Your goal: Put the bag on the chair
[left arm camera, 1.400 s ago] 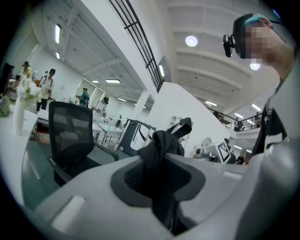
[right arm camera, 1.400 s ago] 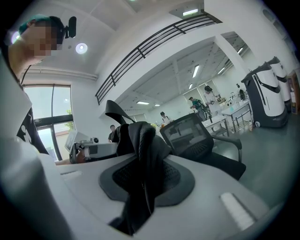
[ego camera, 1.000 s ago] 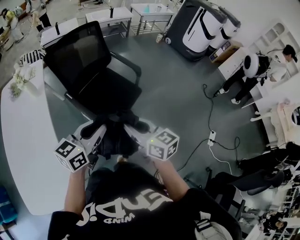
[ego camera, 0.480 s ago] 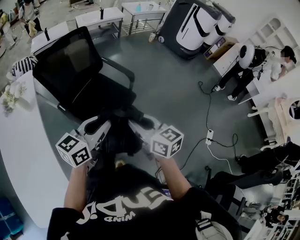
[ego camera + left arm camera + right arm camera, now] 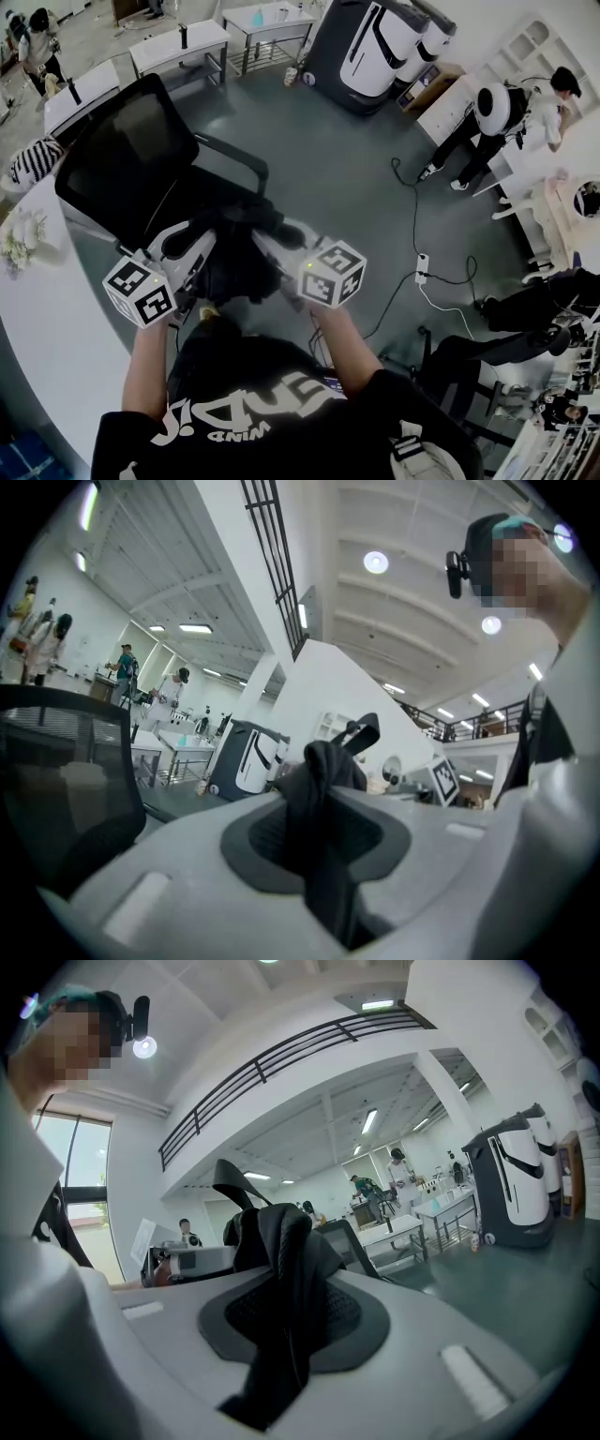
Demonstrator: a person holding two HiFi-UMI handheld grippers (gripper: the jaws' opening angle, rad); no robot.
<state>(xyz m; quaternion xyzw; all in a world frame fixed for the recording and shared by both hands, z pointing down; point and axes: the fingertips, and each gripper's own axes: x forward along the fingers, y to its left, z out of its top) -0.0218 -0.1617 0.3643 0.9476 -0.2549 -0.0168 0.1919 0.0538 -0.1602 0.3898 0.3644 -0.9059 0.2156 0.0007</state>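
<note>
A black bag (image 5: 239,267) hangs between my two grippers, just in front of the black office chair (image 5: 141,159). Its top reaches the front edge of the chair seat (image 5: 220,197). My left gripper (image 5: 187,248) is shut on a fold of the bag's black fabric (image 5: 319,808). My right gripper (image 5: 281,246) is shut on another fold of that fabric (image 5: 281,1288). Both point roughly level toward the chair. The mesh backrest (image 5: 56,771) shows at the left of the left gripper view. The bag's lower part is hidden behind the jaws in both gripper views.
A white curved table (image 5: 37,309) runs along the left of the chair. A large dark and white machine (image 5: 375,47) stands at the back, with white tables (image 5: 178,42) beside it. A power strip and cables (image 5: 422,264) lie on the grey floor at right, near other people.
Both grippers have carried the bag forward toward the chair. The chair now sits lower and further left in the head view, with its seat nearer the bag.
</note>
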